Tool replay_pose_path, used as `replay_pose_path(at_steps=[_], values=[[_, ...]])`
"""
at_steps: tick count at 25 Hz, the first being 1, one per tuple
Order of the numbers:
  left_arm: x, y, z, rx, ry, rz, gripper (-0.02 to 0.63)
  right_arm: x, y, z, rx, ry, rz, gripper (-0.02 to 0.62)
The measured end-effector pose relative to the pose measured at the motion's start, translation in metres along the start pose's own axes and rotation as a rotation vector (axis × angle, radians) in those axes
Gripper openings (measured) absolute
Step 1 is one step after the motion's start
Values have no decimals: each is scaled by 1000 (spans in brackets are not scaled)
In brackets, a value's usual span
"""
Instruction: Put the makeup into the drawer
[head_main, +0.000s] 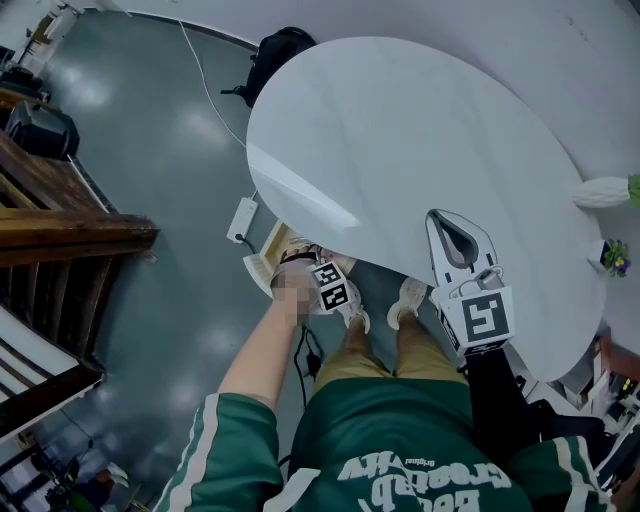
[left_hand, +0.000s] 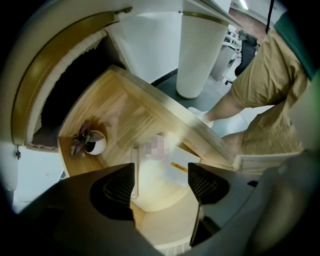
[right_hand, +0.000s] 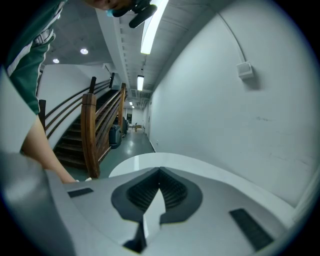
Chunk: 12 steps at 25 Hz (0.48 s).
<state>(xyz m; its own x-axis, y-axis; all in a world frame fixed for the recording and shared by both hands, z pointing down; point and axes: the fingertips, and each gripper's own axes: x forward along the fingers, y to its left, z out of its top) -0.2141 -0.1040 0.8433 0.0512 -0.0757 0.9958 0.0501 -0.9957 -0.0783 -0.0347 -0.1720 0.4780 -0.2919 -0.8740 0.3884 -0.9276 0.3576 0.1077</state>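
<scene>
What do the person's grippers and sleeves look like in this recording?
The right gripper and left gripper are grey plastic with dark ribbed pads. Each carries a cube with black-and-white square markers. The short left sleeve is green with white stripes down its side.

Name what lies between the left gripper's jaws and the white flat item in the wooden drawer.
Nothing: in the left gripper view the left gripper hangs open over the white flat item, the gap bare.
</scene>
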Motion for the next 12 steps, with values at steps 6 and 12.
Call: replay_pose_path(at_steps=[6, 12], values=[[-31, 23, 1, -115, -58, 83, 333, 5, 7, 14, 2, -36, 7, 5], [-80, 48, -23, -340, -135, 202, 333, 10, 22, 46, 0, -103, 22, 5]])
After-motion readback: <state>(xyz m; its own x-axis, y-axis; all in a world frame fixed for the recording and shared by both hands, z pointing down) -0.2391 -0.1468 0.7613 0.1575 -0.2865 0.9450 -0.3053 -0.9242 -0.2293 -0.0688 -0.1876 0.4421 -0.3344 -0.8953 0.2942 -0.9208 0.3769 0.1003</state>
